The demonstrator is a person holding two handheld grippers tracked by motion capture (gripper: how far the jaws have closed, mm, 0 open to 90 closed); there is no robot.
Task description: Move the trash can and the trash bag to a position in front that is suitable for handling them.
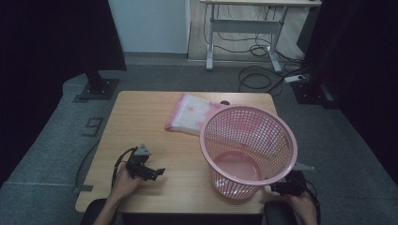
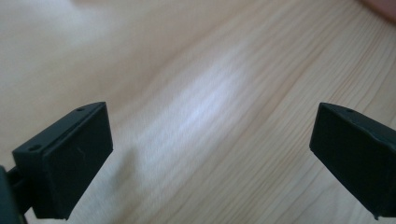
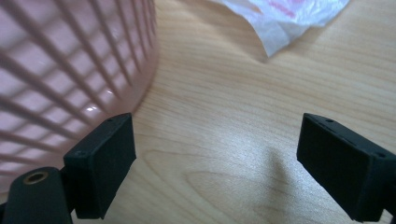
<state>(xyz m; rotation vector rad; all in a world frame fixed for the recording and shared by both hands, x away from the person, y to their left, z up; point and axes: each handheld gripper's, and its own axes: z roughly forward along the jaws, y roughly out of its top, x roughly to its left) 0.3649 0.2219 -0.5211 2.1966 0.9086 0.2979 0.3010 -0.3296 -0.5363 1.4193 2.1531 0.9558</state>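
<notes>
A pale wooden tabletop (image 1: 155, 140) with fine straight grain stands on grey carpet in a dim room, a white-legged desk and loose cables behind it. A pink plastic basket (image 1: 248, 150), round and latticed with a solid floor, stands upright toward the near right corner, its rim overhanging the right edge. Behind it, near the far edge, lies a flat pink-and-white plastic bag (image 1: 190, 115), thin and creased. The left half of the tabletop is bare. The left tongs (image 1: 157, 172) rest low near the near left corner, spread wide over bare wood. The right tongs (image 3: 215, 163) sit at the near right corner, spread apart with nothing between them, one jaw just beside the basket's wall.
</notes>
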